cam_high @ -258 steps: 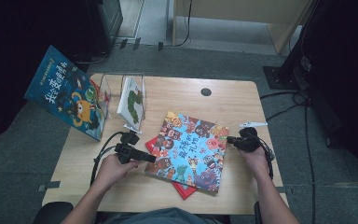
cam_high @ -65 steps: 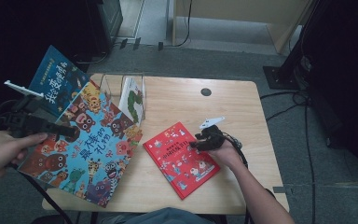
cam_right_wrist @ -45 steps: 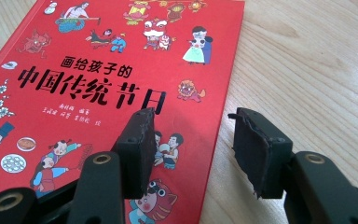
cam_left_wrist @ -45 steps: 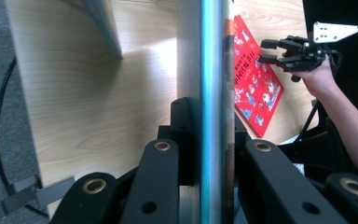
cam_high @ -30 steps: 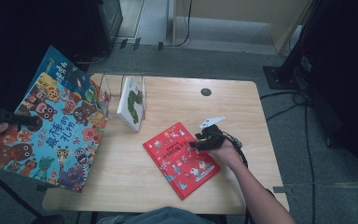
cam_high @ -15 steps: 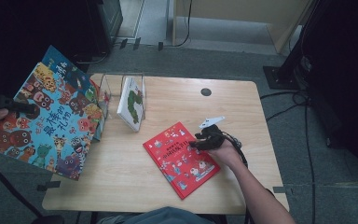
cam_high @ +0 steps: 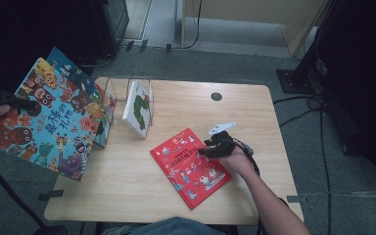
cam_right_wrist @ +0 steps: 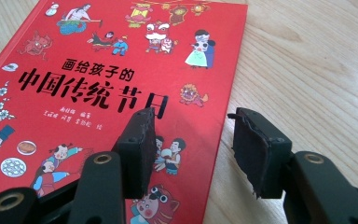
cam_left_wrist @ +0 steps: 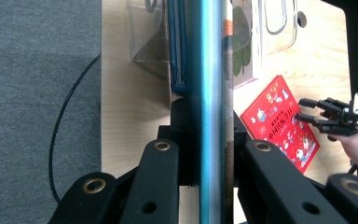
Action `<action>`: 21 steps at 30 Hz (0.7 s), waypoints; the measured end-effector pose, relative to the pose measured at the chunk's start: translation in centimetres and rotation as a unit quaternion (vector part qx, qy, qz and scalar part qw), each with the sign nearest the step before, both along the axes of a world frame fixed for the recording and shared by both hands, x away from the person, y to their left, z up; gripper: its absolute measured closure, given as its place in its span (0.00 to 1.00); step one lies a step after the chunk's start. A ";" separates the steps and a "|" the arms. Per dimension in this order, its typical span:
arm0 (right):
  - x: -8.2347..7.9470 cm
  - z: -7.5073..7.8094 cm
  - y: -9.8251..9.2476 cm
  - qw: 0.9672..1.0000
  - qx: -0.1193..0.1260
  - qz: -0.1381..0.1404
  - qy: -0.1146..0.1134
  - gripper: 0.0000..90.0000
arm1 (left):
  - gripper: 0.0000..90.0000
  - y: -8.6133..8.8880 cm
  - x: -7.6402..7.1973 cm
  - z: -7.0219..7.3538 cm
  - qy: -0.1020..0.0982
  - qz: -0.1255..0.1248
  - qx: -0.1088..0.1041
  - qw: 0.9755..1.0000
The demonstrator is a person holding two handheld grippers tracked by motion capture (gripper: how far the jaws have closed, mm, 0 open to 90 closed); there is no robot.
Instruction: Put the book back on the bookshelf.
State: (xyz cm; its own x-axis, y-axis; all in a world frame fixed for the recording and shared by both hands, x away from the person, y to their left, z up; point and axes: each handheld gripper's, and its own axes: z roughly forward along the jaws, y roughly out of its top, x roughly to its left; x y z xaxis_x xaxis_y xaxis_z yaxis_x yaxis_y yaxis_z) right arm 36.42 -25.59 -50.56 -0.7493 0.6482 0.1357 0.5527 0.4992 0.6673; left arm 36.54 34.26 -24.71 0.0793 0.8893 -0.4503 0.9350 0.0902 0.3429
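Left gripper (cam_high: 27, 104) is clamped on the big monster book (cam_high: 49, 120), carried left of the wire rack (cam_high: 127, 98) — not yet slotted (a white book (cam_high: 138, 107) already stands there). Right gripper (cam_high: 206, 148) rests unclenched over the red book (cam_high: 190, 166) — still flat.

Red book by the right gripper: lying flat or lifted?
Flat. The red book lies cover-up on the table; the right gripper stands open over its edge, jaws straddling the edge without pressing on it.
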 end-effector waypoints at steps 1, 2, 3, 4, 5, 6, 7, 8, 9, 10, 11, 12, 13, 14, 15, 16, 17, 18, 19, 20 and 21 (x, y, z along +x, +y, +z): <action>0.0 0.0 0.0 1.000 0.000 0.001 0.000 0.54 | 0.91 0.0 0.1 0.0 0.001 0.000 0.001 1.000; 0.0 0.0 0.1 1.000 0.000 0.001 0.001 0.54 | 0.91 -0.1 0.4 0.2 0.003 0.000 0.005 1.000; -0.1 0.0 0.1 1.000 0.001 0.002 0.001 0.54 | 0.91 -0.1 0.6 0.2 0.003 0.001 0.007 1.000; 0.0 0.0 0.1 1.000 0.002 0.002 0.002 0.54 | 0.91 -0.2 0.9 0.3 0.004 0.003 0.008 1.000; 0.0 0.0 0.1 1.000 0.003 0.002 0.002 0.54 | 0.91 -0.2 1.0 0.3 0.004 0.004 0.009 1.000; 0.0 0.0 0.1 1.000 0.003 0.003 0.002 0.54 | 0.91 -0.2 1.3 0.4 0.005 0.004 0.011 1.000; 0.0 0.0 0.1 1.000 0.003 0.002 0.003 0.54 | 0.91 -0.3 1.5 0.4 0.005 0.008 0.011 1.000; 0.0 0.0 0.1 1.000 0.003 0.001 0.003 0.54 | 0.91 -0.2 1.6 0.5 0.005 0.009 0.012 1.000; 0.0 0.0 0.1 1.000 0.002 0.001 0.003 0.54 | 0.91 -0.2 1.7 0.6 0.004 0.010 0.012 1.000; 0.0 0.0 0.1 1.000 0.002 0.002 0.003 0.54 | 0.91 -0.2 1.9 0.7 0.003 0.012 0.012 1.000; 0.0 0.0 0.1 1.000 0.003 0.002 0.003 0.54 | 0.91 -0.2 1.9 0.8 0.003 0.012 0.011 1.000; 0.0 0.0 0.1 1.000 0.003 0.001 0.004 0.54 | 0.91 -0.2 2.1 1.0 0.002 0.013 0.011 1.000; 0.1 -0.1 0.0 1.000 0.004 0.001 0.005 0.54 | 0.91 -0.2 2.2 1.1 0.003 0.014 0.012 1.000; 0.1 -0.1 0.0 1.000 0.005 0.001 0.005 0.54 | 0.91 -0.3 2.4 1.3 0.002 0.015 0.014 1.000; 0.1 -0.1 0.0 1.000 0.004 0.001 0.005 0.54 | 0.91 -0.4 2.5 1.4 0.001 0.015 0.016 1.000; 0.0 -0.1 0.0 1.000 0.004 0.001 0.004 0.54 | 0.91 -0.6 2.7 1.5 0.000 0.014 0.019 1.000; 0.0 0.0 0.0 1.000 0.003 0.001 0.003 0.54 | 0.91 -0.8 2.9 1.7 -0.003 0.015 0.021 1.000; 0.0 -0.1 0.0 1.000 0.003 0.001 0.003 0.54 | 0.91 -0.9 3.1 1.8 -0.003 0.012 0.024 1.000; 0.0 -0.1 0.0 1.000 0.003 0.001 0.004 0.54 | 0.91 -1.1 3.3 1.9 -0.003 0.013 0.026 1.000; 0.0 -0.1 0.0 1.000 0.003 0.001 0.004 0.54 | 0.91 -1.3 3.6 1.9 -0.004 0.013 0.027 1.000; 0.0 0.0 0.0 1.000 0.003 0.001 0.003 0.54 | 0.91 -1.4 3.9 1.9 -0.004 0.013 0.027 1.000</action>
